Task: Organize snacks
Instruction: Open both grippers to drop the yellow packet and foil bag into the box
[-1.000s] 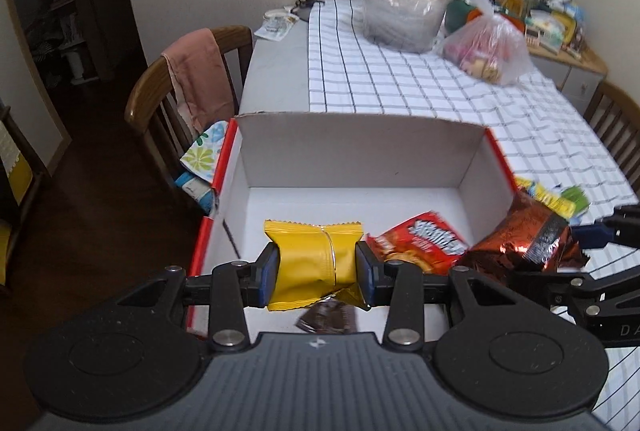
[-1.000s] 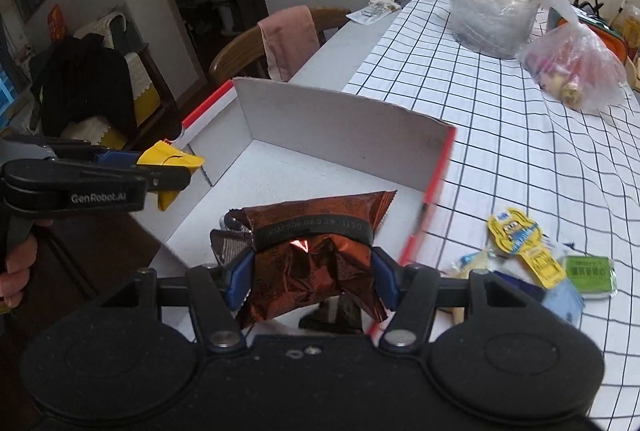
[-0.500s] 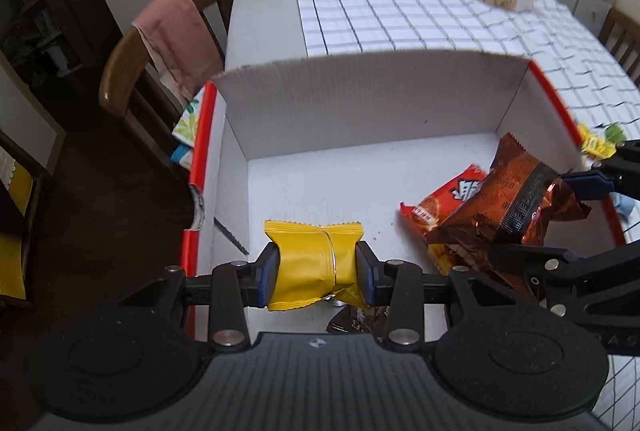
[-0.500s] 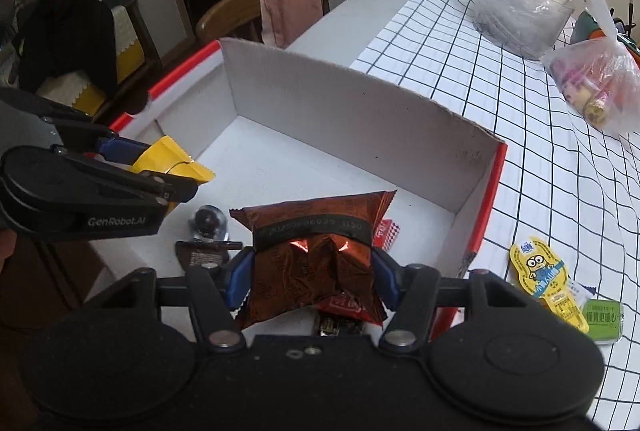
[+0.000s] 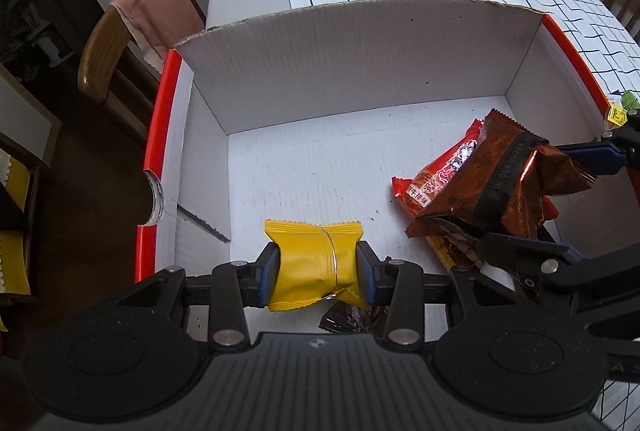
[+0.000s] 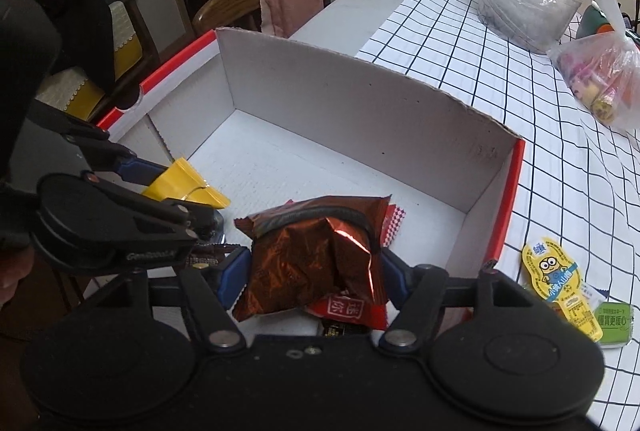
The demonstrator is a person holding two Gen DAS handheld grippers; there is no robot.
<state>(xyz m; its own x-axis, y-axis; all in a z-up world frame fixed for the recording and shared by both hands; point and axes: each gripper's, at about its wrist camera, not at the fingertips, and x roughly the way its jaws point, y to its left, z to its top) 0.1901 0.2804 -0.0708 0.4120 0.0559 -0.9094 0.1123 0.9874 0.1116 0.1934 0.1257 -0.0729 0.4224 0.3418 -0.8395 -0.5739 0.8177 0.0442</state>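
Both tools are now lower inside the box [image 5: 360,43]; the right tool [image 6: 314,267] has just been opening, its pads loosening around the brown packet [image 6: 316,259] above the red packet [image 5: 436,183], while the left tool [image 5: 318,271] is pinching the yellow packet [image 5: 314,263] over the floor.

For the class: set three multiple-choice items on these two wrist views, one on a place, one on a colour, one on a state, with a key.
1. The red snack packet lies
A. inside the white box
B. on the chair
C. under the lamp

2. The packet in the left gripper is
A. green
B. yellow
C. blue

3. The left gripper is
A. open and empty
B. out of view
C. shut on a packet

Key: 1 A, it rests on the box floor; 2 B, the yellow packet sits between the pads; 3 C, both pads press its sides.
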